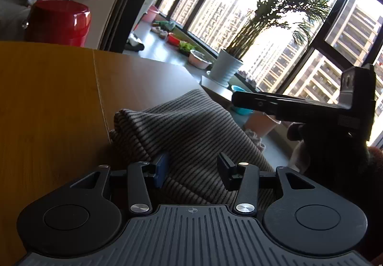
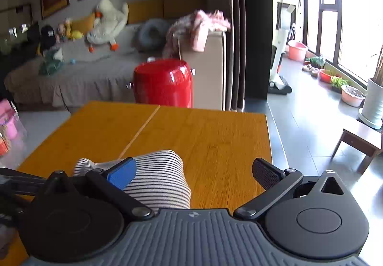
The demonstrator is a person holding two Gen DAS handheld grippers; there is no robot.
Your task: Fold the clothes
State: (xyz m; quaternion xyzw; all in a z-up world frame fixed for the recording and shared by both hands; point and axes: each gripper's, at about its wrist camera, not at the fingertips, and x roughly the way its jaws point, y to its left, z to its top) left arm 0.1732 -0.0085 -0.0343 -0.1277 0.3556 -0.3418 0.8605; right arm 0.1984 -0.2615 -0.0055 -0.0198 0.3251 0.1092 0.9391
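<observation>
The striped garment (image 1: 191,127) lies bunched up in a folded heap on the wooden table (image 1: 47,103), close to the table's window-side edge. The left claw (image 1: 194,170) sits low over it, its blue pad and its black pad standing a moderate way apart with the striped cloth between them; neither pad looks to be pressing on the fabric, so nothing is gripped there. The right claw (image 2: 194,175) is spread wide, fingers well apart. Its blue finger (image 2: 122,176) hangs over the garment's rounded end (image 2: 155,177), while the black finger (image 2: 265,172) is out over bare tabletop (image 2: 215,136); it has hold of nothing. From the left side, the right tool shows as a dark bar (image 1: 299,108) above and beyond the cloth, with the person's dark-sleeved hand (image 1: 335,158) beneath it. Past the table stands a red bin (image 2: 164,82), and a potted palm in a white pot (image 1: 226,67) stands by the window.
</observation>
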